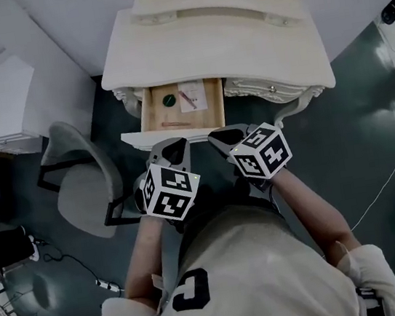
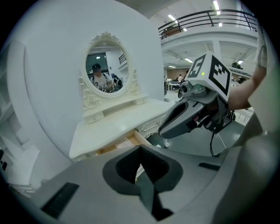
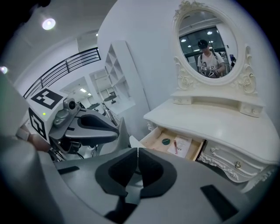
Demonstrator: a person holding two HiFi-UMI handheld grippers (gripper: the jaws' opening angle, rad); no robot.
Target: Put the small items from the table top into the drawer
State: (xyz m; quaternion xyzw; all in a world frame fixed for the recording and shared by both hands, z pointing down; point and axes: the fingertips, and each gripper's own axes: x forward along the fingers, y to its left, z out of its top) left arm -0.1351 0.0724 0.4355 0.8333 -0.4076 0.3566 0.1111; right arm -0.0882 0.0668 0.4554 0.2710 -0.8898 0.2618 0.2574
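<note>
Left gripper view looks along the left tool [image 2: 140, 151], whose jaws are pressed together with nothing between them. The right gripper view shows the right tool [image 3: 136, 151] likewise closed and empty.

In the head view the two hang side by side just in front of the open drawer [image 1: 153, 116], pointing down toward it and touching nothing that I can see.

In the drawer lie:
- a small green round item [image 1: 168, 100];
- a pale card [image 1: 193, 91] with a pinkish stick [image 1: 187, 100] on it;
- a thin stick [image 1: 175, 124] near the front edge.

The top of the desk [image 1: 218, 47] looks bare in every view. I judge the collecting done, and what remains, if anything, is pushing the drawer shut.

Closed jaws would serve well for that as a blunt pusher. One or both tools should go flat against the white drawer front [image 1: 136, 138], near its middle, so it slides straight and does not jam askew. The push should be slow, because the thin stick near the front could roll or catch.

A grey chair [image 1: 84, 185] stands to the left, well apart from the drawer's path.
</note>
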